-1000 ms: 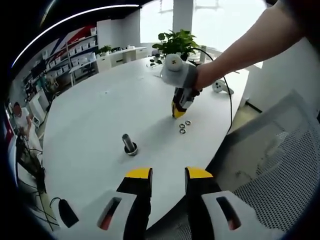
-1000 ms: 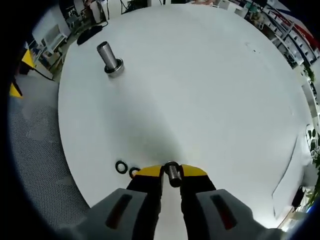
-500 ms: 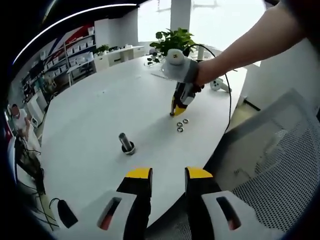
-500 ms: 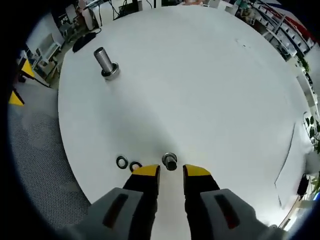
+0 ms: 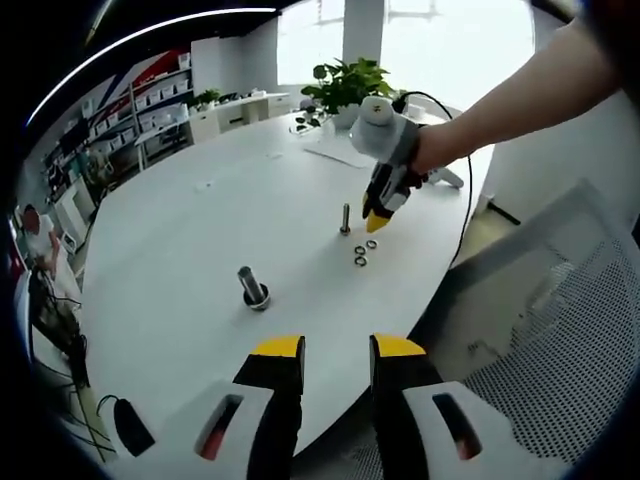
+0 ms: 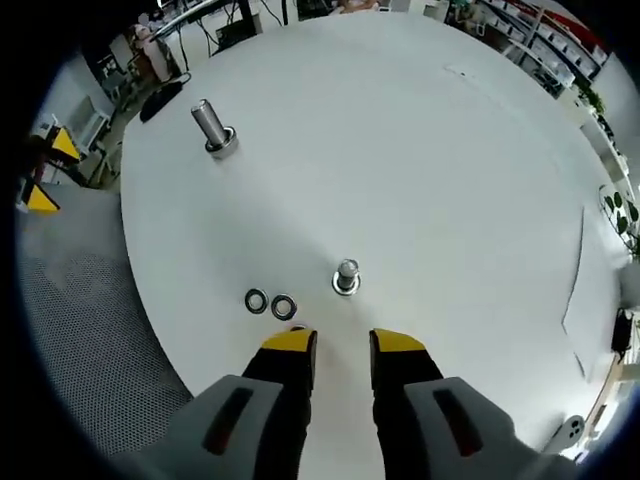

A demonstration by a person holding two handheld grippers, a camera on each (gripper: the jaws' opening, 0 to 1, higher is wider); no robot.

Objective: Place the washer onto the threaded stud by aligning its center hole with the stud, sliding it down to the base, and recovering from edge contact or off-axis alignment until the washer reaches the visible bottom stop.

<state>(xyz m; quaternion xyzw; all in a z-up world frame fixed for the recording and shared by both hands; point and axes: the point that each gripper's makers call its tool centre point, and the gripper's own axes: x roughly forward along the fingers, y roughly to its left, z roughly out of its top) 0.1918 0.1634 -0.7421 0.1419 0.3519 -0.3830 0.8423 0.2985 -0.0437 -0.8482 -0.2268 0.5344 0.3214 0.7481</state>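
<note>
Since a second ago, the right gripper (image 6: pixel 343 343) has let go of the small threaded stud (image 6: pixel 346 277) and drawn back; the stud now stands upright on the white table (image 6: pixel 420 170), just ahead of the spread, empty jaws. Two washers (image 6: pixel 270 303) lie flat just beside the stud, a larger stud (image 6: pixel 212 128) well beyond it. The left gripper (image 5: pixel 336 350) hangs spread and empty near the table's edge. Judging by this, placement hasn't begun: next comes pinching one washer by its rim.

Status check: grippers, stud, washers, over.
Right gripper open, empty, above table. Left gripper open, off the table edge. Stud upright, bare; two washers flat beside it. Nothing in the way.
</note>
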